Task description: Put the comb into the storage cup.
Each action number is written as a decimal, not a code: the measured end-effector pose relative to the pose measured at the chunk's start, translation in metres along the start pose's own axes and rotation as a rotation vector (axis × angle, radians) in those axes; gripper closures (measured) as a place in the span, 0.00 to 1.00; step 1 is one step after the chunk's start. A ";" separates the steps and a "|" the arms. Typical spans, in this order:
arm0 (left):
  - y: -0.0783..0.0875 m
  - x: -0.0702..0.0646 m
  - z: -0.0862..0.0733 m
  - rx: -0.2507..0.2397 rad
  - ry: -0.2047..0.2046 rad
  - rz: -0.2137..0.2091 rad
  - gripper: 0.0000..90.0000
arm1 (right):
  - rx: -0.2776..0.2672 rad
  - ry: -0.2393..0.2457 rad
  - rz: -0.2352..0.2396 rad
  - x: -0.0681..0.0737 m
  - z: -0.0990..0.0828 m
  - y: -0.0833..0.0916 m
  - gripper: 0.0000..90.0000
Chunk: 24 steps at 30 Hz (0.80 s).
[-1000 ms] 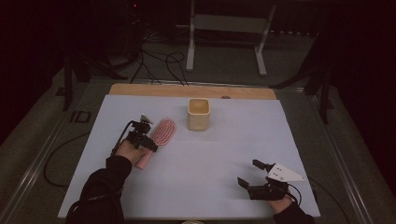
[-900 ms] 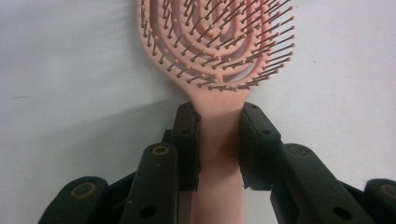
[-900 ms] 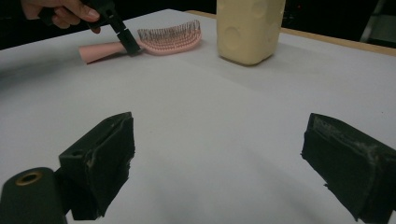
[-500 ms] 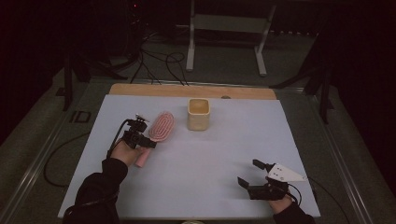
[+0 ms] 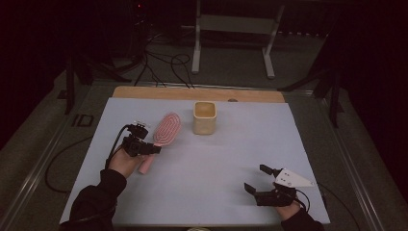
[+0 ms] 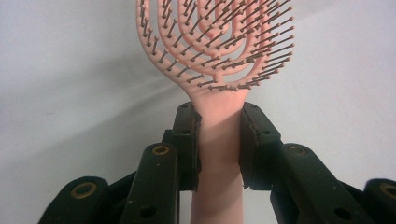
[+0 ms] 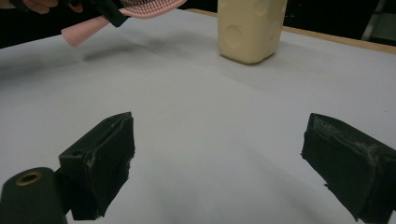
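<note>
1. Pink plastic: the brush (image 5: 163,134) is off the counter (image 5: 207,192). A second ago it lay flat beside the cup (image 5: 205,117); now it is carried in the air, head toward the cup, handle toward the person.
2. The left hand-held gripper (image 5: 144,148) has moved up and toward the cup with the brush. In the right gripper view the brush (image 7: 126,13) casts a shadow on the counter below it, so it is clear of the surface.
3. Judgement: the pick-up is done. The likely next step is to bring the brush over the cup and stand it inside; the cup is near, upright and open at the top.
4. Left hand-held gripper (image 6: 219,140): jaws narrow, clamped on the brush (image 6: 218,70) at the neck, just below the bristled head. Both pads press the handle from opposite sides. The bristles face the camera.
5. Right hand-held gripper (image 5: 261,182): jaws wide apart, nothing between them. It sits low over the near right part of the counter, well apart from brush and cup, and has not moved since a second ago.
6. The cup (image 7: 251,28) stands at the far middle of the counter.
</note>
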<state>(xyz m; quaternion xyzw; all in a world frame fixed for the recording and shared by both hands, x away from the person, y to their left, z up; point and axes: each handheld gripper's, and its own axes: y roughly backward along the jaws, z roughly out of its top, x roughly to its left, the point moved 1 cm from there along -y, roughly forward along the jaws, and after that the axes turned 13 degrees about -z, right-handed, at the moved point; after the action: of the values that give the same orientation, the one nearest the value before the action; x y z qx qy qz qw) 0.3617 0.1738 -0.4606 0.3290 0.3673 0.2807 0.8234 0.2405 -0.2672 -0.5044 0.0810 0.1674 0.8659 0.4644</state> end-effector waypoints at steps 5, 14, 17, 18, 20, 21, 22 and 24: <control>0.003 -0.007 -0.002 -0.017 -0.029 -0.012 0.80 | 0.002 0.008 0.001 0.000 0.000 0.000 0.10; 0.011 -0.027 -0.008 -0.049 -0.105 -0.016 0.80 | 0.000 0.003 0.001 0.000 0.000 -0.001 0.10; 0.013 -0.031 -0.009 -0.063 -0.113 -0.020 0.80 | 0.000 0.003 -0.001 0.000 0.000 0.000 0.10; 0.014 -0.034 -0.010 -0.069 -0.128 -0.016 0.80 | -0.001 0.003 -0.001 -0.001 0.000 -0.001 0.10; 0.014 -0.036 -0.011 -0.065 -0.139 -0.018 0.80 | 0.000 0.005 0.002 0.000 0.000 -0.001 0.10; 0.014 -0.038 -0.012 -0.074 -0.146 -0.020 0.80 | 0.001 0.006 -0.001 0.000 0.000 0.000 0.10; 0.014 -0.039 -0.013 -0.079 -0.153 -0.020 0.80 | -0.001 0.003 -0.001 0.000 0.000 0.000 0.10; 0.014 -0.040 -0.014 -0.078 -0.157 -0.023 0.80 | 0.000 0.002 -0.002 0.000 0.000 -0.001 0.10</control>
<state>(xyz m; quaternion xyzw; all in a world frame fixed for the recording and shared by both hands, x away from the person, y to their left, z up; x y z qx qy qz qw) 0.3243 0.1589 -0.4404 0.3136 0.2941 0.2584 0.8651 0.2411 -0.2671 -0.5044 0.0800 0.1681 0.8656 0.4649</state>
